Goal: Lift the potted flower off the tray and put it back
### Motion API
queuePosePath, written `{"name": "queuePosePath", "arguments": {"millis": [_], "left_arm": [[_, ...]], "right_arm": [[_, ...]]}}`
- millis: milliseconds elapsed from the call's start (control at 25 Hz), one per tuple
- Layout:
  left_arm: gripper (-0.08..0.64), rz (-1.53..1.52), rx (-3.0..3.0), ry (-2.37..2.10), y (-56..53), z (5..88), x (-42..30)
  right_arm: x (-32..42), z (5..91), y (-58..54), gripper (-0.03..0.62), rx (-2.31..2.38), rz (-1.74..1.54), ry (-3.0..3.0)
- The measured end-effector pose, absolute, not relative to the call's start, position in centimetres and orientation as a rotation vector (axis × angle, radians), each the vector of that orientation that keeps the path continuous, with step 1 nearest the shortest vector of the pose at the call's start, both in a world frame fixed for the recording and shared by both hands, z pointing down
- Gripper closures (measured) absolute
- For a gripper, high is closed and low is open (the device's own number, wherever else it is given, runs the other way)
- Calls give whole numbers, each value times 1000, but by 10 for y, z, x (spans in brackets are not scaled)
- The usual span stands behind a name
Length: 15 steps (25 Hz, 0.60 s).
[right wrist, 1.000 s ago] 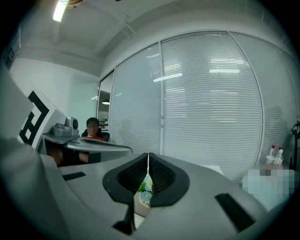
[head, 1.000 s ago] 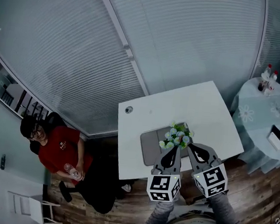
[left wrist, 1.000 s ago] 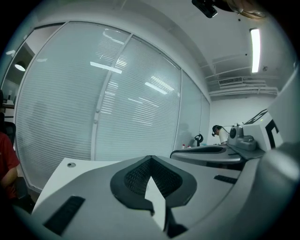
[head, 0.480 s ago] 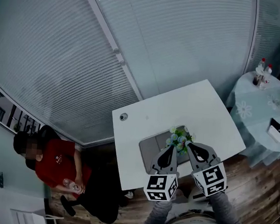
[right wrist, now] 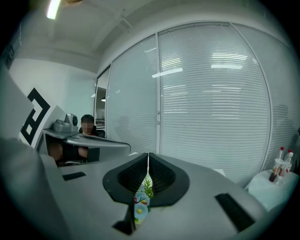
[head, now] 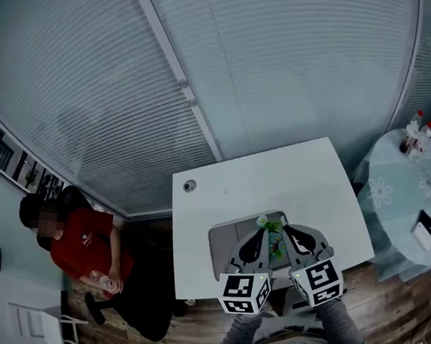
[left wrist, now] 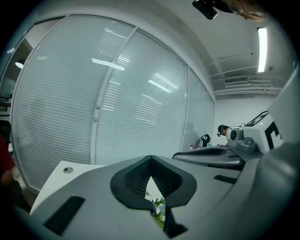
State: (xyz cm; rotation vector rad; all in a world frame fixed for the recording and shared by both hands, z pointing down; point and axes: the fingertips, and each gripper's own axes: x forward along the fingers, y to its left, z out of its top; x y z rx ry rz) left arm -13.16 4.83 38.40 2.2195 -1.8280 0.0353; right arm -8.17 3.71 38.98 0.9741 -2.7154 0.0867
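The potted flower [head: 273, 228] stands on a grey tray [head: 223, 241] on the white table [head: 275, 176], near the front edge. My left gripper [head: 262, 231] is close on its left and my right gripper [head: 286, 229] close on its right, so the plant shows between them; whether they touch the pot is hidden. Both are shut with nothing in their jaws. In the left gripper view the left gripper [left wrist: 150, 160] has green leaves of the flower [left wrist: 159, 213] showing below its shut jaws. Below the right gripper [right wrist: 148, 157], blue blossoms of the flower [right wrist: 140, 200] show.
A person in a red shirt [head: 82, 242] sits at the left beside the table. A round table [head: 416, 189] with bottles [head: 417, 133] stands at the right. Window blinds [head: 209, 70] run behind the table. A white chair [head: 37, 322] is at the lower left.
Both grippers have moved forward over the tray, from just short of the flower to either side of it. Their jaws stayed shut.
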Motion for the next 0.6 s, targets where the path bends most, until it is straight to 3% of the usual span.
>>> {"name": "queuePosePath", "arguments": {"millis": [600], "left_arm": [[549,65,2080,-1942,5,388,-124]], "right_arm": [[-81,399,-11,571,720,89,-2761]]}}
